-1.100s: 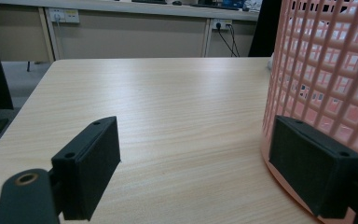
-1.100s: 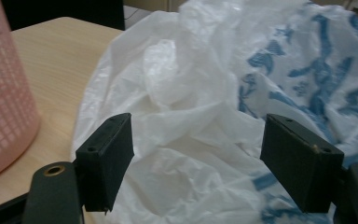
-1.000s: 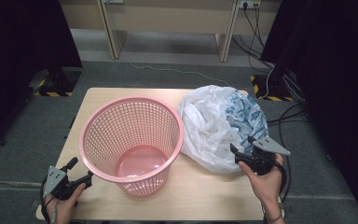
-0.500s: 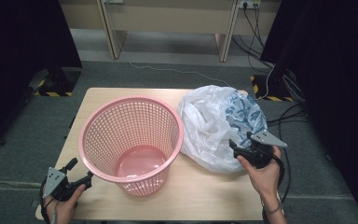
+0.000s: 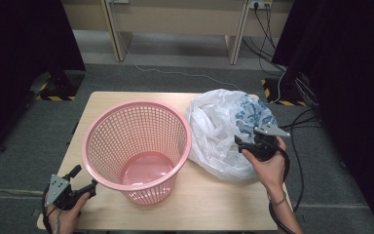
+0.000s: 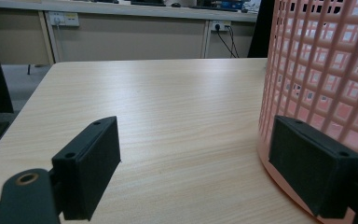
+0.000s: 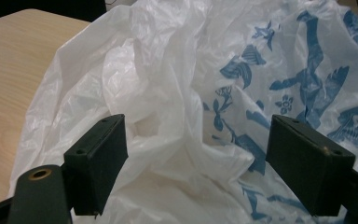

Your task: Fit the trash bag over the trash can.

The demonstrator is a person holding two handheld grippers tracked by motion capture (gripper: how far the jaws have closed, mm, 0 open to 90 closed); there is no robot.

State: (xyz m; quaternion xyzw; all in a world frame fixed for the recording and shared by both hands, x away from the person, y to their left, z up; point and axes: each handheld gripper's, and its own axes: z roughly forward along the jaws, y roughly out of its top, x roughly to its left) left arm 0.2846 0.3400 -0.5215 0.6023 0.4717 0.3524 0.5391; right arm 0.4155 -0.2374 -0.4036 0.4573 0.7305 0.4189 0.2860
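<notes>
A pink mesh basket [image 5: 136,146] stands upright on the wooden table [image 5: 214,204], left of centre. Beside it on the right lies a crumpled white plastic bag with a blue print [image 5: 226,129]. My right gripper [image 5: 239,137] hovers open over the bag's near right side; the right gripper view has the bag [image 7: 191,107] spread between its wide-apart jaws. Down at the table's front left corner, my left gripper [image 5: 84,179] is open too. In the left gripper view its right jaw is close against the basket's wall [image 6: 321,70], and bare table [image 6: 168,116] lies between the jaws.
Dark curtains flank the table. Cables [image 5: 292,122] trail on the grey floor at the right, and a hazard-striped base [image 5: 53,95] sits at the left. Light wooden furniture legs [image 5: 114,29] stand beyond the table's far edge.
My right gripper has moved forward and slightly left, from beside the bag to over it. The left gripper has barely shifted.
</notes>
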